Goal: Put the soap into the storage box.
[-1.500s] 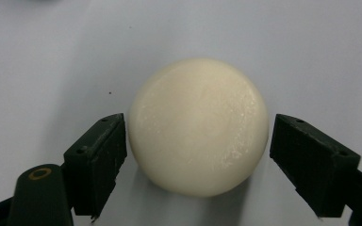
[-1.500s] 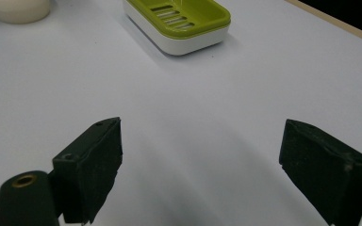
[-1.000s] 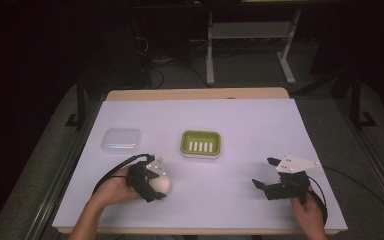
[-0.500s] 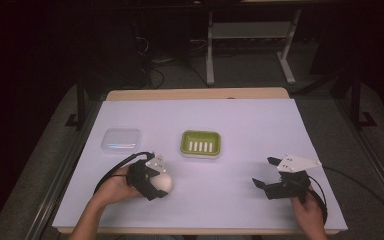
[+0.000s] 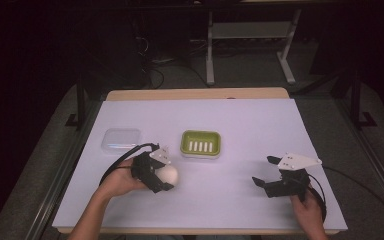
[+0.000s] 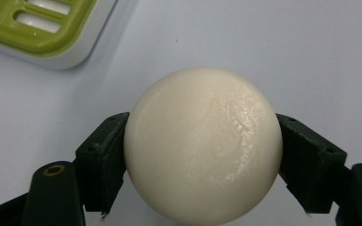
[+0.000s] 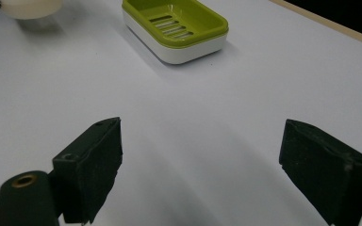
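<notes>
A round cream-white soap bar (image 6: 203, 146) sits between the black jaws of my left gripper (image 5: 166, 176), which is shut on it just over the white table cover; the soap bar (image 5: 168, 175) is at the front left in the high view. Up and to the right of it stands a green soap dish (image 5: 200, 143) with a slotted floor, seen also as the soap dish (image 7: 175, 27) and soap dish (image 6: 37, 25). My right gripper (image 5: 265, 173) rests at the front right, open, with bare table between its fingers (image 7: 92, 165).
A clear plastic lid (image 5: 121, 139) lies left of the dish. The white table cover (image 5: 240, 120) spreads to a wooden back edge (image 5: 200, 94). Metal rails run along both sides of the table, and a stand's legs (image 5: 210, 55) rise behind it.
My left gripper with the soap has shifted slightly right and toward the dish. The right gripper has stayed where it was.
</notes>
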Demonstrator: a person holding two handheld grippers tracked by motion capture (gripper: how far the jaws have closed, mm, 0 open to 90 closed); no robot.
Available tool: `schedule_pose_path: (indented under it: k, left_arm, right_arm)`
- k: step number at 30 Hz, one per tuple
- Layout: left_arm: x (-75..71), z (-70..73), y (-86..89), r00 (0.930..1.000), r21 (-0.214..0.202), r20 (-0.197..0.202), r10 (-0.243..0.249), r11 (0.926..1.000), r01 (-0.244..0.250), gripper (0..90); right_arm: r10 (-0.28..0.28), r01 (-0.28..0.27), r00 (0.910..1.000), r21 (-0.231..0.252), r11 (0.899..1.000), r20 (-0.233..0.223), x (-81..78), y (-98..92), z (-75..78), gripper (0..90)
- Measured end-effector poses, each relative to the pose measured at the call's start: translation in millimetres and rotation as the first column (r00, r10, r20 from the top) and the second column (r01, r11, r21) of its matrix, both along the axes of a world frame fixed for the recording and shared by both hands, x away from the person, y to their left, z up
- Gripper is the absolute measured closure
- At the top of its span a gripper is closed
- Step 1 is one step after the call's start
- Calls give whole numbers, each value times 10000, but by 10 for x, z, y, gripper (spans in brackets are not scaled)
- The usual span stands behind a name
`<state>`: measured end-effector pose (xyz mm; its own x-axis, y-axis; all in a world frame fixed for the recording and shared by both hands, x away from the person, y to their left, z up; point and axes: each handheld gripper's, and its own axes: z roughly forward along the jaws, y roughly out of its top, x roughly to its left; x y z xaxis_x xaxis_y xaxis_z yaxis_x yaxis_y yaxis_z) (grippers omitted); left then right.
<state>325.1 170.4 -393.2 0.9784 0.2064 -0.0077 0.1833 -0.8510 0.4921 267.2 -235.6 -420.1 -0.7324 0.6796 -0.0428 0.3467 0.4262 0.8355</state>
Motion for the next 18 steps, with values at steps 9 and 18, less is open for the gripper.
schedule_pose_path:
  k: [9, 18]
  left_arm:
    - [117, 149, -140, 9997, -52, 136, -189, 9998, 190, 245]
    - [237, 224, -303, 9989, 42, 201, -425, 9991, 425, 246]
  right_arm:
    - [-29, 30, 10000, 212, 9998, -45, -2, -22, 7, 132]
    - [8, -7, 10000, 213, 9998, -27, -1, -35, 0, 132]
